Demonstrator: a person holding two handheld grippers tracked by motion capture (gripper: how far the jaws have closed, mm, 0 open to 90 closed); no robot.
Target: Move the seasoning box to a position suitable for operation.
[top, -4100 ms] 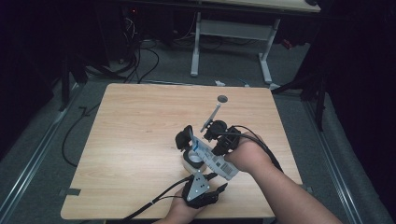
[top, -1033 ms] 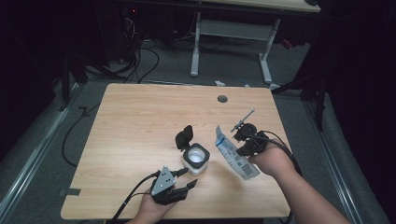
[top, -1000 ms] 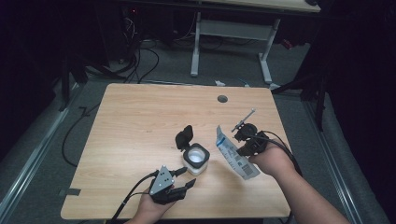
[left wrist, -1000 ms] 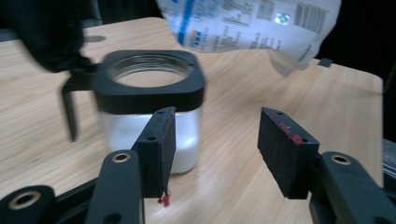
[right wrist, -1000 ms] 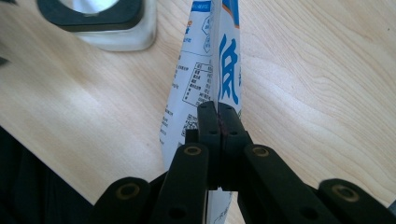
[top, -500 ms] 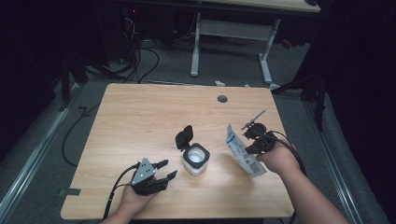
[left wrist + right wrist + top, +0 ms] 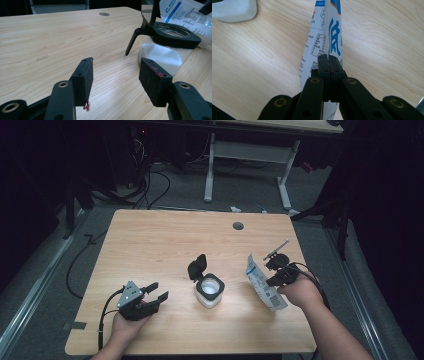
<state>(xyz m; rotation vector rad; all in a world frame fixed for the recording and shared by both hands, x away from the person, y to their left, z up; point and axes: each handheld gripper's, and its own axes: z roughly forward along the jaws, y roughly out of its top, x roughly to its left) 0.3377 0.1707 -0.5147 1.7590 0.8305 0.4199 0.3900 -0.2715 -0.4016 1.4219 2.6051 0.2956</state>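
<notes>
Left claw (image 7: pixel 152 296) gaping empty, well left of clear plastic jar of white powder (image 7: pixel 210 291) with hinged black lid (image 7: pixel 197 266) flipped up, mid wooden tabletop (image 7: pixel 150 240). Right of jar, right claw (image 7: pixel 328 62) clamped on white-and-blue printed paper packet (image 7: pixel 264 285).

Lit table, dark murky surroundings

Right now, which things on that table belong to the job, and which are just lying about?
In the job:
- jar of white powder, its lid flipped open
- packet, pinched in the right gripper
- left gripper, fingers apart, holding nothing

Lying about:
- hole in the table
- cables on the floor
- desk frame behind
</notes>
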